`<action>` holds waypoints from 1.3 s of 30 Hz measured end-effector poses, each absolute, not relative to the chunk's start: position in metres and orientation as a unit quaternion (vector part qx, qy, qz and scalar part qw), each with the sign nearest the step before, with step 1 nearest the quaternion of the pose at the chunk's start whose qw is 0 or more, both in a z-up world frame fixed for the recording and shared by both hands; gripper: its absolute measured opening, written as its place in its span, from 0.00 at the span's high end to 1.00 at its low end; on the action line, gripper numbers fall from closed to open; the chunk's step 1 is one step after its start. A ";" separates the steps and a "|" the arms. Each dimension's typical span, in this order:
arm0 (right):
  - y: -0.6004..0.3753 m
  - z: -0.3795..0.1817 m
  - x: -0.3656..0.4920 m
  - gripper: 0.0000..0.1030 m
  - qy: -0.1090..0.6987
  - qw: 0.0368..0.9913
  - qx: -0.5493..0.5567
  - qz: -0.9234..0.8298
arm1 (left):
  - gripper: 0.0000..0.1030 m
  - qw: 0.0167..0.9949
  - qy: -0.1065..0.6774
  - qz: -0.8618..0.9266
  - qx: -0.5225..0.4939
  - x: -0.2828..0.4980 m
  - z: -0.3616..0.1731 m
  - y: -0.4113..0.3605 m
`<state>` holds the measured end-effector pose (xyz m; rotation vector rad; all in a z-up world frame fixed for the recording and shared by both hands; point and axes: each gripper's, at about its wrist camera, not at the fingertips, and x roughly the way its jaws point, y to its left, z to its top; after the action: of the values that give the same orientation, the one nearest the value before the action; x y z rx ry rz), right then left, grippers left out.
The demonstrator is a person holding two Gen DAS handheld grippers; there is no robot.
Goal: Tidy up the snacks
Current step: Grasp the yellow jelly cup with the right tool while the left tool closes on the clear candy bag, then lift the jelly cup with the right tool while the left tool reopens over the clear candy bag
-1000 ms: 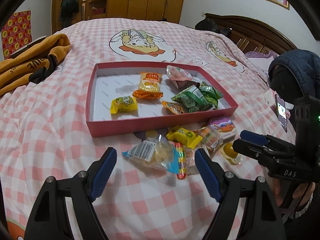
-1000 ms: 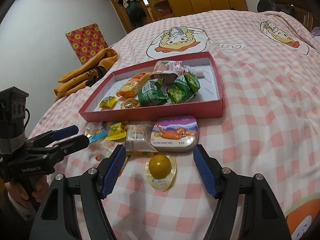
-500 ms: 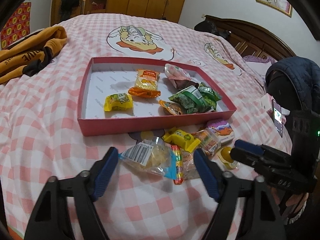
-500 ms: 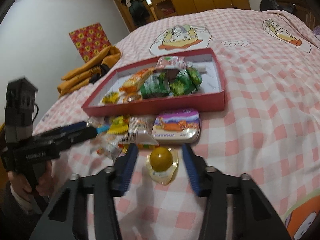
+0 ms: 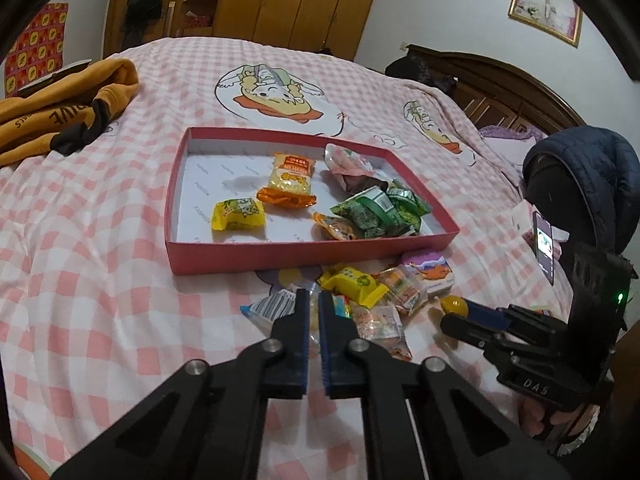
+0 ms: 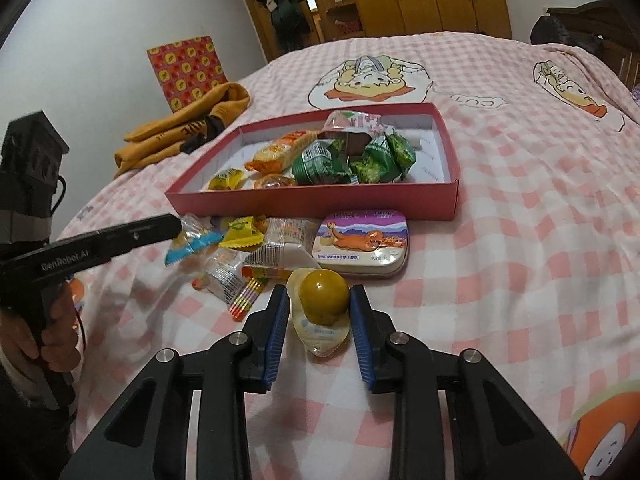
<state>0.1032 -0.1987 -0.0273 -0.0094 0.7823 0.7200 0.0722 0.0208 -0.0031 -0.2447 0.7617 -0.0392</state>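
The left gripper is clamped on a clear snack packet with a barcode and blue edge, in the loose pile before the red tray. The right gripper brackets a yellow jelly cup, its 2 blue pads nearly touching it; whether it grips, I cannot tell. A purple tin lies just beyond, against the tray wall, on the pink checked bedspread.
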 end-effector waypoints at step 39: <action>-0.207 -0.005 0.104 0.69 0.355 0.856 0.039 0.373 | 0.91 0.925 0.368 -0.016 -0.090 0.059 0.030 0.026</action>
<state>0.1038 -0.2074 -0.0054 0.0817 0.7457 0.7842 0.0593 0.0256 0.0298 -0.1842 0.7544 -0.0327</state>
